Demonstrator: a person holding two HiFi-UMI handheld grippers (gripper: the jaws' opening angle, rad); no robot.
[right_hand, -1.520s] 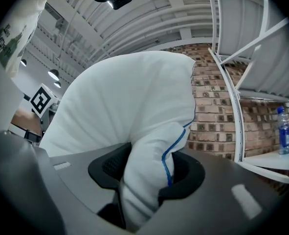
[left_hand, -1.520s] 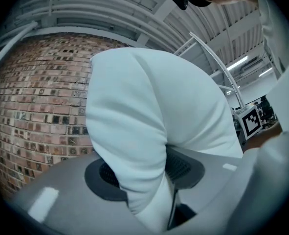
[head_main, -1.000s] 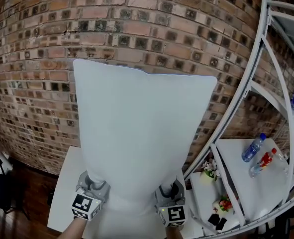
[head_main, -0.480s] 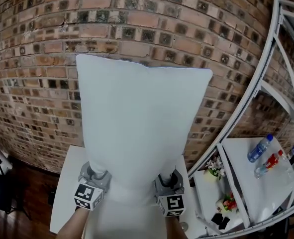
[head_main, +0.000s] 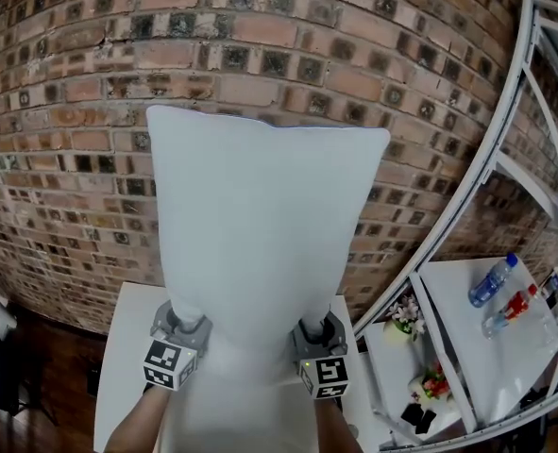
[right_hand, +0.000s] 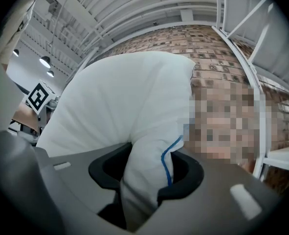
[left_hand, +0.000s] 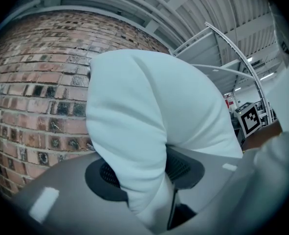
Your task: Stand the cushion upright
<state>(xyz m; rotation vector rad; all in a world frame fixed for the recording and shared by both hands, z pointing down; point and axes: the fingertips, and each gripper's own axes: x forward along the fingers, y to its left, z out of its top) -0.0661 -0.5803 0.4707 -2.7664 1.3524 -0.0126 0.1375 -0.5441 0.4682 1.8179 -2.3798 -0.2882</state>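
The white cushion (head_main: 264, 225) is held upright over the table (head_main: 127, 347), one lower corner pinched by the left gripper (head_main: 186, 320), the other by the right gripper (head_main: 318, 331).

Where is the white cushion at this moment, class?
In the head view the white cushion stands upright at centre before the brick wall, its lower corners clamped by the left hand-held gripper and the right hand-held gripper, above the white table.

Head view from above, gripper views close-up (all share cushion (head_main: 260, 243))
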